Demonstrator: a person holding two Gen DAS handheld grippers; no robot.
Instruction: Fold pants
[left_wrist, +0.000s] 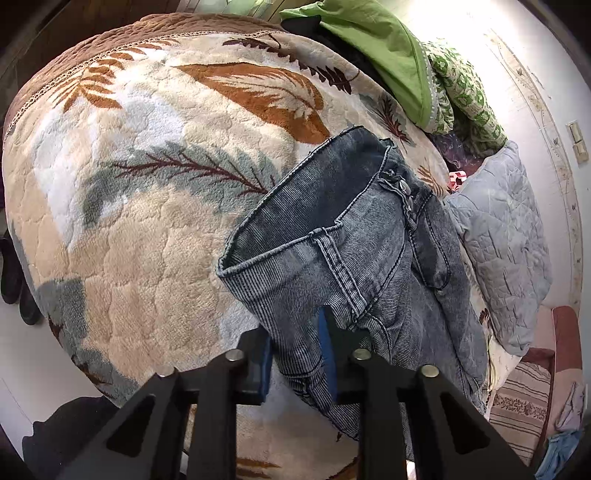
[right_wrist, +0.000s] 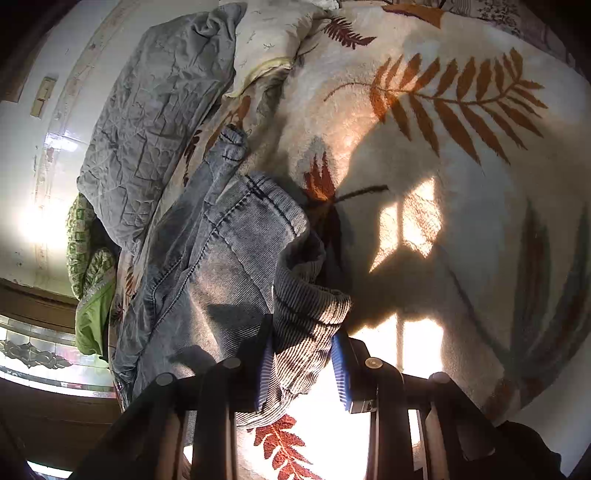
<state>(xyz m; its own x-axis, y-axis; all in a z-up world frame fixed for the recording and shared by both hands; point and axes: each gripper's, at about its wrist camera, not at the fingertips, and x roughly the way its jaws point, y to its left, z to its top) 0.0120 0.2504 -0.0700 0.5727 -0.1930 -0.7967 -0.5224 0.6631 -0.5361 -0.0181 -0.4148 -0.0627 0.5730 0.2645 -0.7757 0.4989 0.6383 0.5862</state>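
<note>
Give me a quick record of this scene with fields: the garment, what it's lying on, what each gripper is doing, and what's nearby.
garment: grey washed jeans, waist end lifted, rumpled
surface: fleece blanket with leaf pattern
left gripper: shut on the jeans, denim pinched between blue pads
right gripper: shut on the jeans, ribbed fabric bunched between its pads
nearby: grey quilted pillow; green cloth beyond the jeans
fold: not yet made

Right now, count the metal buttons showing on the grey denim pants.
2: both metal buttons sit close together at the fly of the grey denim pants; folds may hide others.
</note>
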